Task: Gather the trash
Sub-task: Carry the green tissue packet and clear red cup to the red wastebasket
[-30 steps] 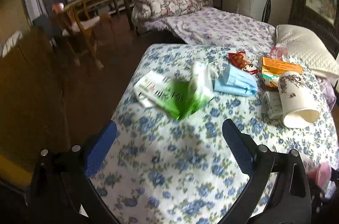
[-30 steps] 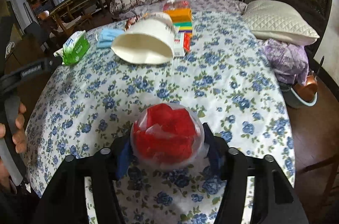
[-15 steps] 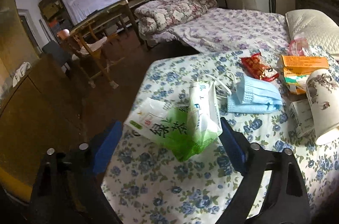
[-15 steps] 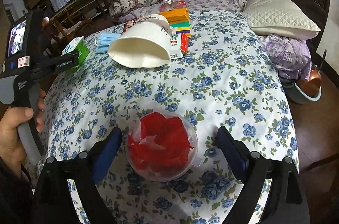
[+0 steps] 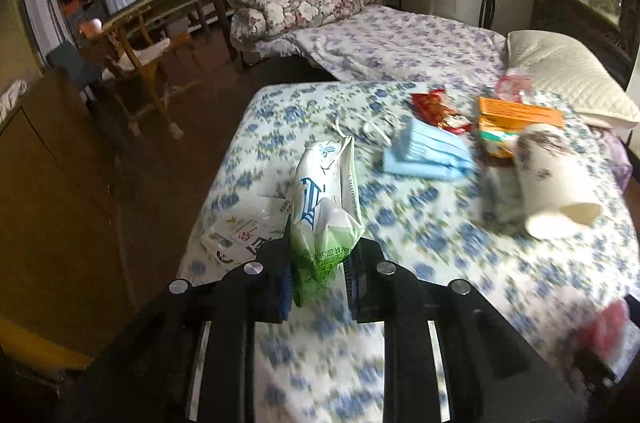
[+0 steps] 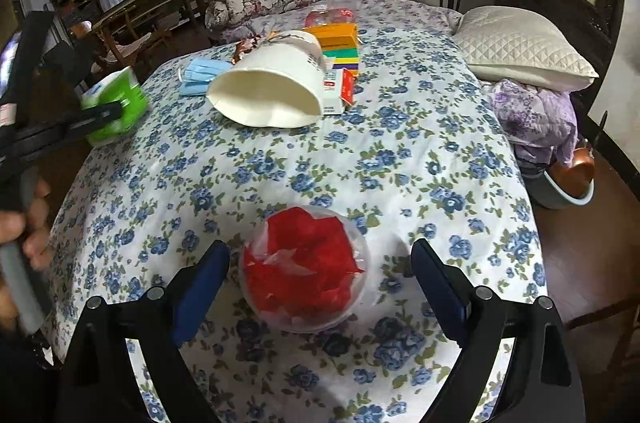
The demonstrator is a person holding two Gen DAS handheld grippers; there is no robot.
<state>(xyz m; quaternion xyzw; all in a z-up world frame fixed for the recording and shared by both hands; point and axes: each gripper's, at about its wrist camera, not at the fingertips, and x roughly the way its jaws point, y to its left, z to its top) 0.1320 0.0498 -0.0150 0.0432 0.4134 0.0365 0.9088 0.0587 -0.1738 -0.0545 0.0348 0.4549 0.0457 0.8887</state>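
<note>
Trash-strewn floral bedspread [image 6: 400,151]

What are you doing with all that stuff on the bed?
A person is collecting trash off the flowered bedspread with two hand-held grippers. The left hand-held gripper has just closed on a green and white wrapper. The right hand-held gripper stands open around a clear cup of red paper, not touching it.

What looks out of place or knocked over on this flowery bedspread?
The white paper cup lies tipped on its side, open mouth toward the camera, among a blue face mask, a red snack wrapper and an orange box. Nothing looks spilled.
</note>
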